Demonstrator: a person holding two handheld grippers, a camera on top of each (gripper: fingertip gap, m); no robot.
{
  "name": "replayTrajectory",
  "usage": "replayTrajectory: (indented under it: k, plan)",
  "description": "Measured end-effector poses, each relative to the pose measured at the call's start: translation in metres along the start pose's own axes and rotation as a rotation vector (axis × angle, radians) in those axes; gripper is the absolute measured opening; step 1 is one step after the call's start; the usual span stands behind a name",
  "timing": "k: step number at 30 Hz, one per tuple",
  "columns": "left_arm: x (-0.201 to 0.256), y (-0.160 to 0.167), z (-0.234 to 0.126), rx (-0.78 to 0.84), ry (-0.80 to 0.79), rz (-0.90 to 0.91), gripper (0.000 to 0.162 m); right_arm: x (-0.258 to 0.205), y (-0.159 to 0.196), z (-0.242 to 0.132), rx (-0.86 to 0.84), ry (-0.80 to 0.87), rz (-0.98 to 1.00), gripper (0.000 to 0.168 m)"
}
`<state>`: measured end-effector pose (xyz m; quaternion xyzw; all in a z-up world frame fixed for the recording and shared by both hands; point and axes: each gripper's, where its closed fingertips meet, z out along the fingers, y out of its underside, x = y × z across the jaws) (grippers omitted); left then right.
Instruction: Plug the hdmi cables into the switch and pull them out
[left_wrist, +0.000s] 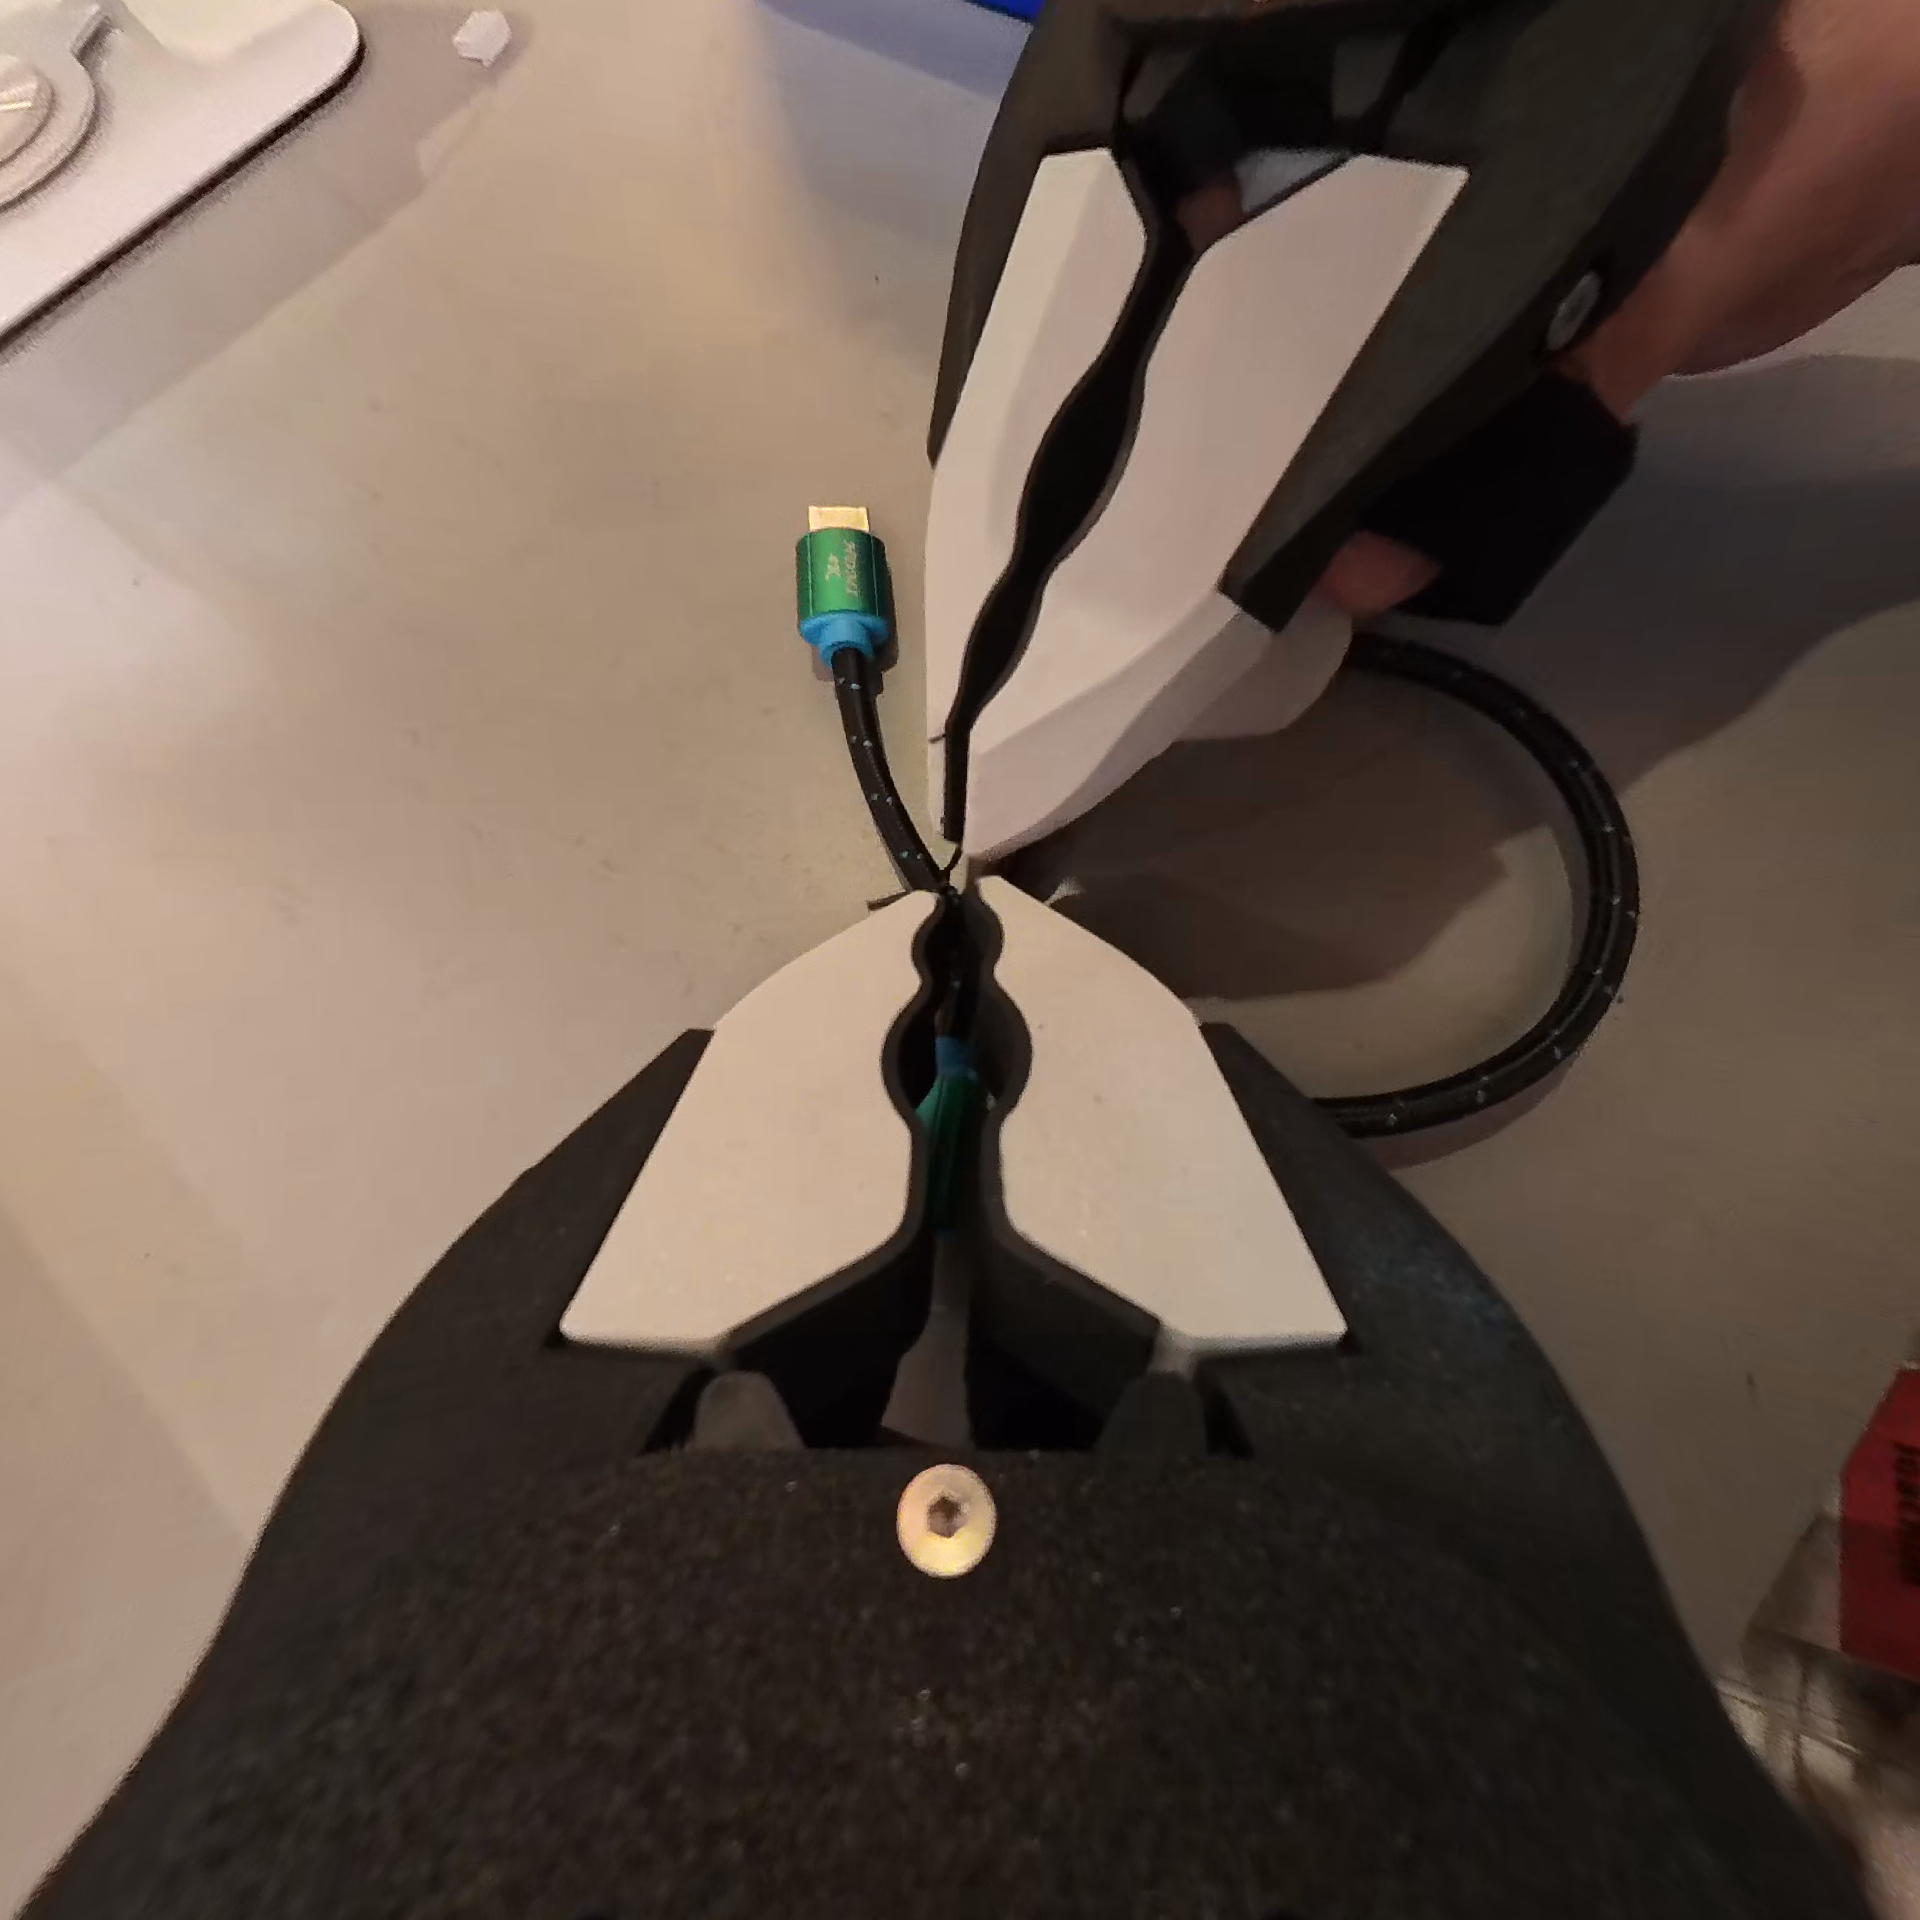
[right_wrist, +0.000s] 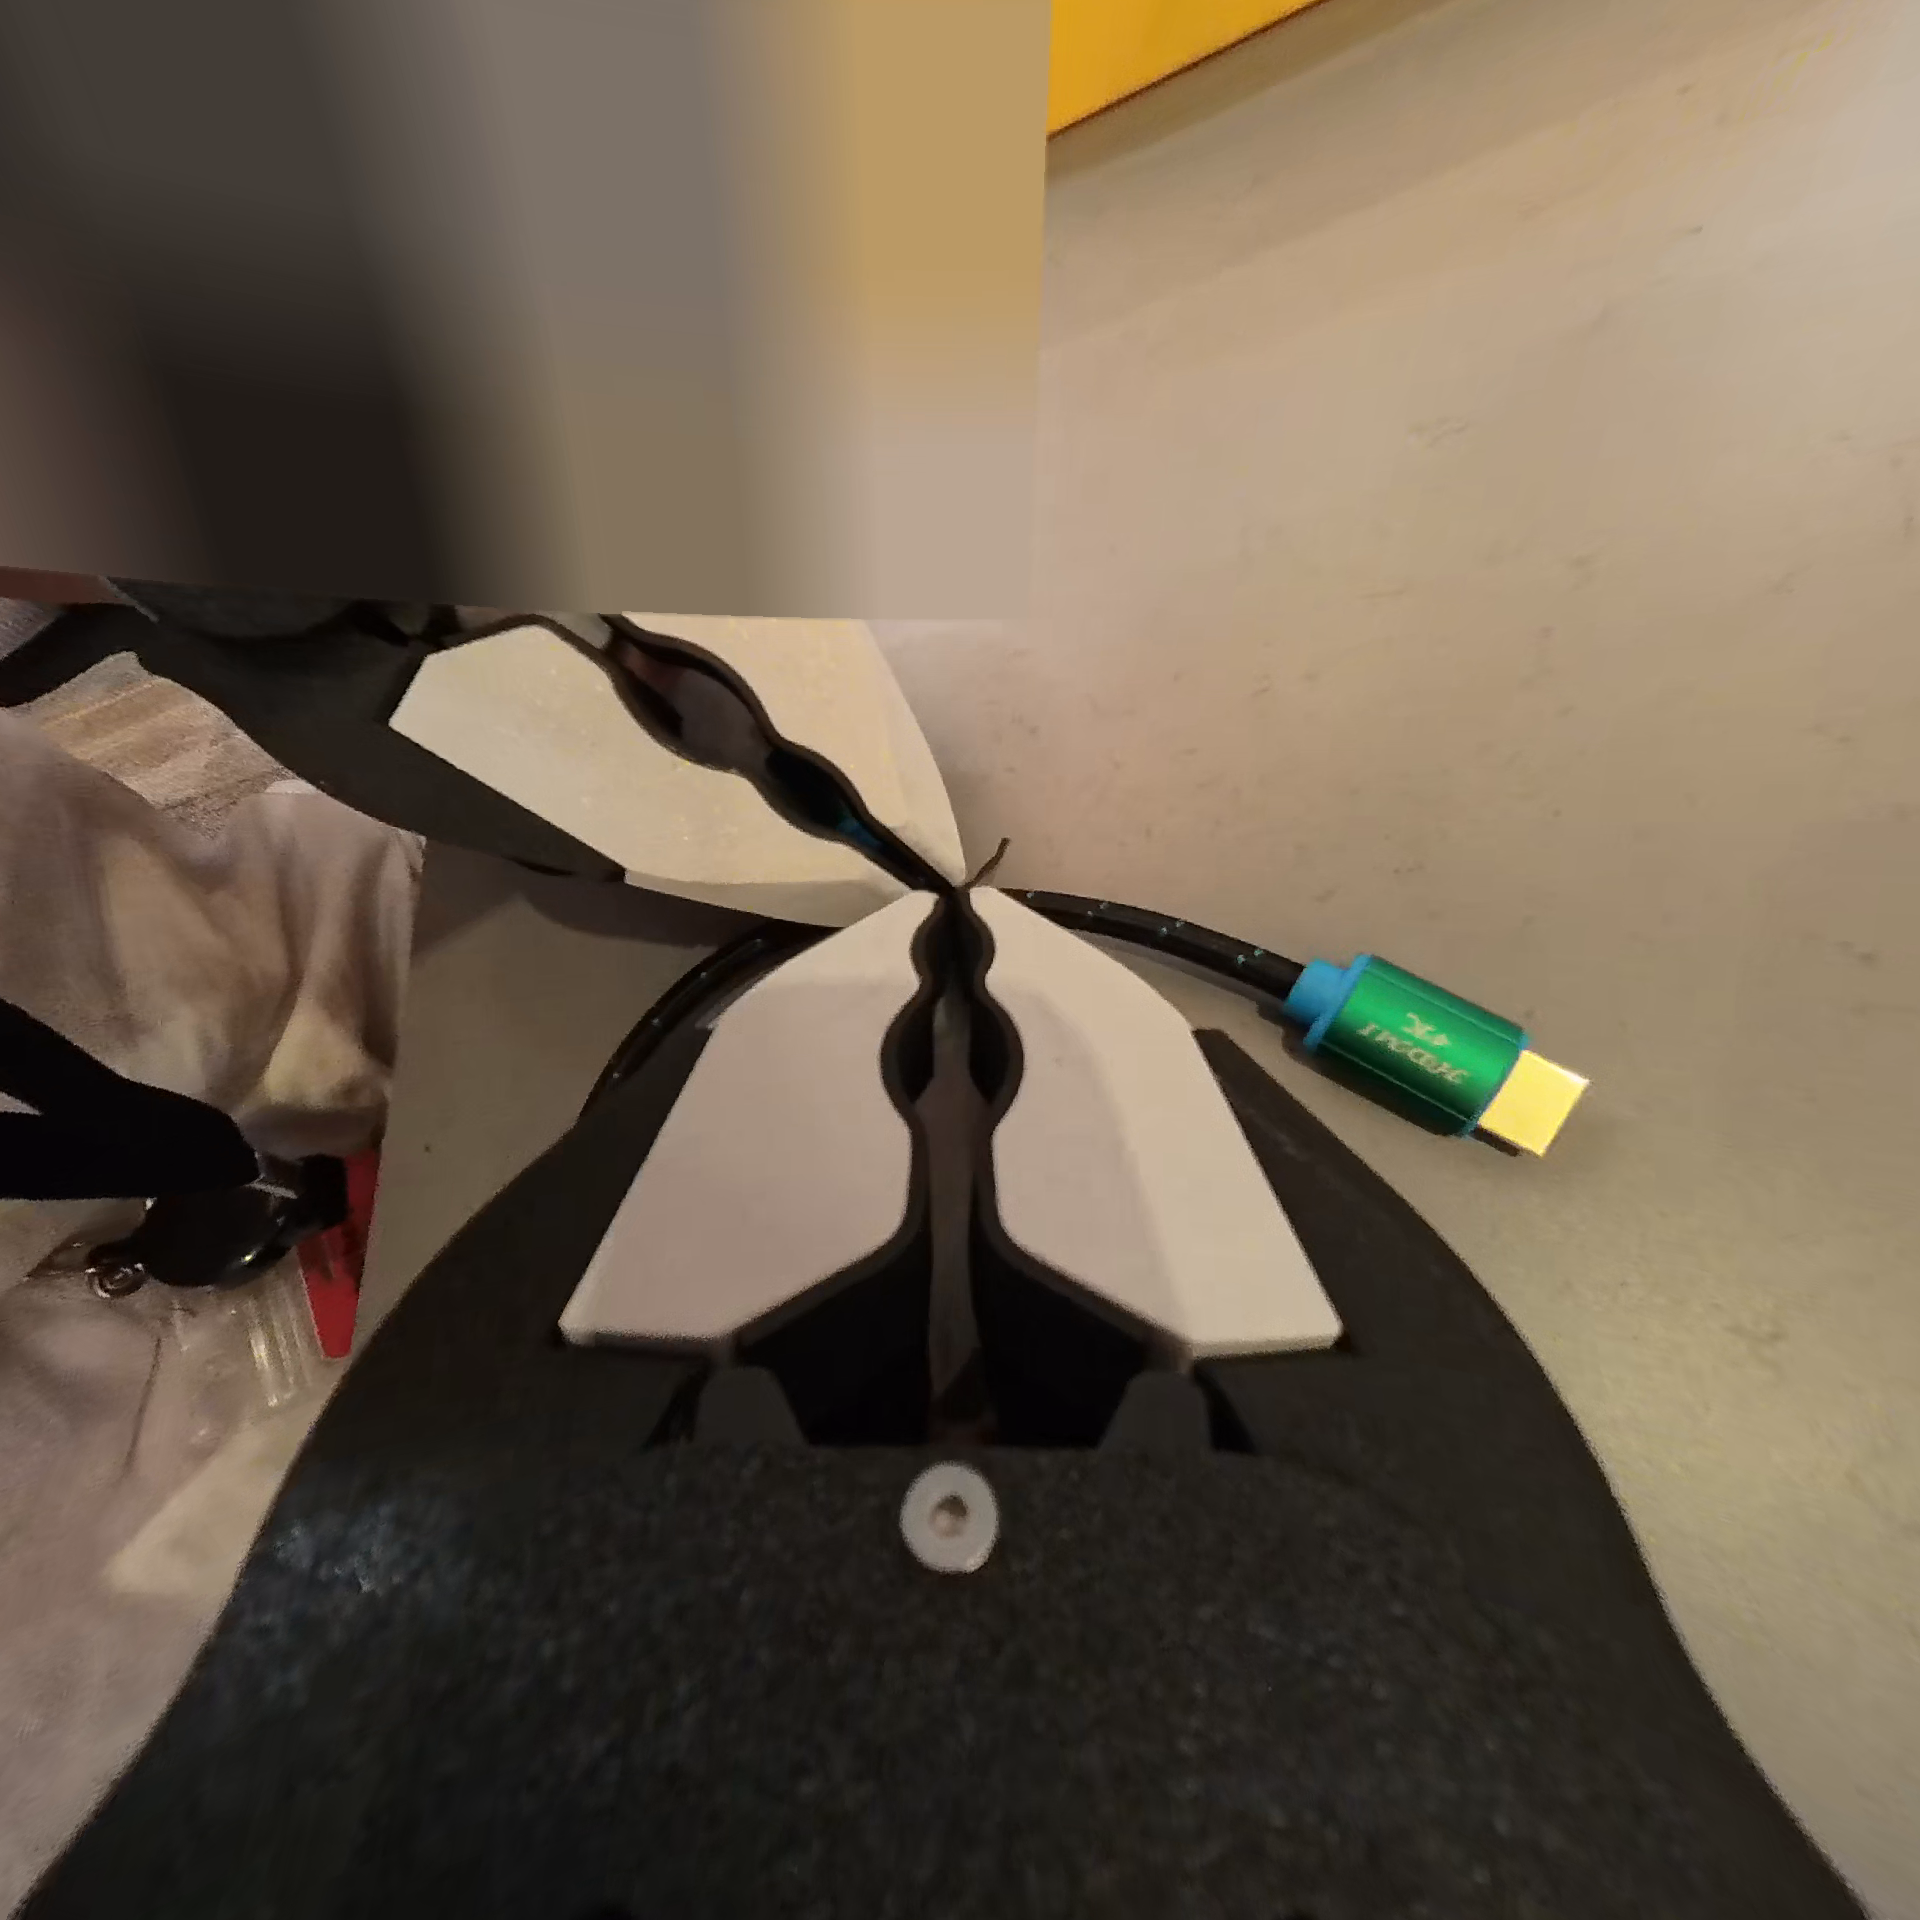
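A black braided hdmi cable (left_wrist: 1600, 883) lies looped on the beige table. One green plug (left_wrist: 836, 582) with a blue collar and gold tip lies free on the table; it also shows in the right wrist view (right_wrist: 1413, 1060). My left gripper (left_wrist: 954, 909) is shut on the other green plug (left_wrist: 951, 1122), which sits between its fingers with the cable leaving at the tips. My right gripper (right_wrist: 951, 904) is shut, tip to tip with the left gripper (right_wrist: 925, 873). It pinches a thin black tie (right_wrist: 992, 857) at the cable. The right gripper also shows in the left wrist view (left_wrist: 951, 831).
A grey metal plate (left_wrist: 156, 156) lies at the far left, with a small white piece (left_wrist: 483, 36) near it. A red object in a clear case (left_wrist: 1881, 1507) sits close on the right. A person's clothing and a black badge reel (right_wrist: 208, 1236) are at the left. My two grippers' fingertips are within a few centimetres of each other.
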<state>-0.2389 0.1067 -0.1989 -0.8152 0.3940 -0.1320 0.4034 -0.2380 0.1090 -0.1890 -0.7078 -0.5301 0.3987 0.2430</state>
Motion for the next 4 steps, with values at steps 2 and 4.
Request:
replayTrajectory:
  k: [2, 4]
  plan:
    - [0.0002, -0.0001, 0.0001, 0.001, -0.001, 0.008, 0.002, 0.0004, -0.0015, -0.0006, 0.01, -0.001, -0.001, 0.0]
    - [0.0004, -0.0002, 0.0, 0.001, 0.002, 0.007, 0.002, -0.0002, -0.0022, 0.0, 0.011, -0.004, -0.004, 0.0]
